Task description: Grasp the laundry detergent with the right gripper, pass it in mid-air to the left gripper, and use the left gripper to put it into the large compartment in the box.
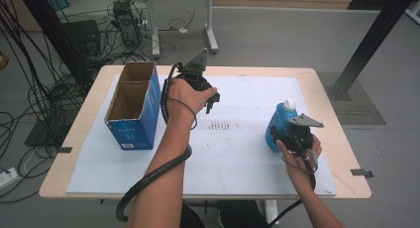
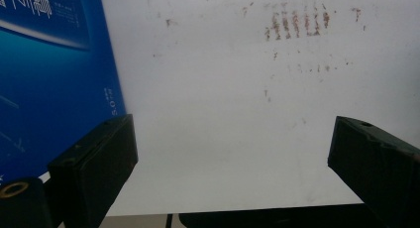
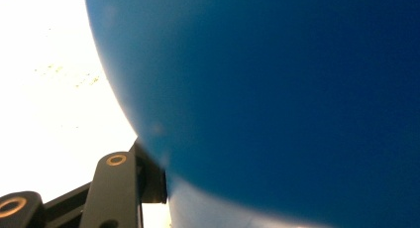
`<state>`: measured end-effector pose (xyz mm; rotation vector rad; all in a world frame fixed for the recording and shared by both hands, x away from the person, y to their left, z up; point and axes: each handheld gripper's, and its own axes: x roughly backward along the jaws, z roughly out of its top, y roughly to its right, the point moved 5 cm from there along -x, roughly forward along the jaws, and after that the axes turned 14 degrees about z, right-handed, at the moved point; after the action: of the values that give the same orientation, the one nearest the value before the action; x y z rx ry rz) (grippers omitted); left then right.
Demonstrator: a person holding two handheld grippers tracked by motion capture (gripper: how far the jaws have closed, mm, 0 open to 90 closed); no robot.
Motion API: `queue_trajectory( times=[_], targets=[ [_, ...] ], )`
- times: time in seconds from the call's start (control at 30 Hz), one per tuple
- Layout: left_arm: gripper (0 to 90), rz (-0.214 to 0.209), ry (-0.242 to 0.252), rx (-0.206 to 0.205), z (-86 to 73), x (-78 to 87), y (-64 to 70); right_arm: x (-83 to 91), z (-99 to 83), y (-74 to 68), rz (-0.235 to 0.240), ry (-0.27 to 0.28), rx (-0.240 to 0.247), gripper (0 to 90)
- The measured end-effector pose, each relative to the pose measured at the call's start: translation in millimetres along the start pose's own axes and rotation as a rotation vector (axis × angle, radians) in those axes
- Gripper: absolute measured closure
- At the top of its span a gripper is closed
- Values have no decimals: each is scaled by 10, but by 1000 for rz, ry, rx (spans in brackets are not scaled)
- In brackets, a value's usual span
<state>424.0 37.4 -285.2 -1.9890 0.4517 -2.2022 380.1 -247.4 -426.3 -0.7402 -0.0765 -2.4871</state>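
You're at a light wood table (image 1: pixel 327 96) w/ a white sheet (image 1: pixel 237 158) over most of its top, on a grey floor w/ tangled cables (image 1: pixel 29 94) at the left and a second table's legs (image 1: pixel 212 34) behind.

The blue bottle (image 1: pixel 275 125) w/ a white cap stands upright on the sheet's right side. Your right gripper (image 1: pixel 289 138) is at it: in the right gripper view the bottle's blue wall (image 3: pixel 277 89) is pressed against the one jaw that shows, lower left. The other jaw is hidden, so I can't tell for sure if the grip is closed on it. No label text shows on the bottle from this close; it's just a blur of blue.

Your left gripper (image 1: pixel 208 96) hangs above the sheet's middle, jaws spread wide w/ nothing between them (image 2: pixel 233 153). Below it are faint brownish smudge marks (image 2: pixel 297 25) in short rows.

The blue carton (image 1: pixel 134 109), open-topped w/ two compartments, sits on the sheet's left. White print runs on its side (image 2: pixel 29 5), cut off and too blurred to read; only "S.O" can be made out along one edge.
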Motion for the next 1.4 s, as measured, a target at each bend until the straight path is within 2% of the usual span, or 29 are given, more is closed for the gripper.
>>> queue_trajectory(
  times=[1.4],
  targets=[
    [55, 19, 1, 1, -6, 30, -43, 0, 4, 8, 4, 0, -6, 438]
  ],
)
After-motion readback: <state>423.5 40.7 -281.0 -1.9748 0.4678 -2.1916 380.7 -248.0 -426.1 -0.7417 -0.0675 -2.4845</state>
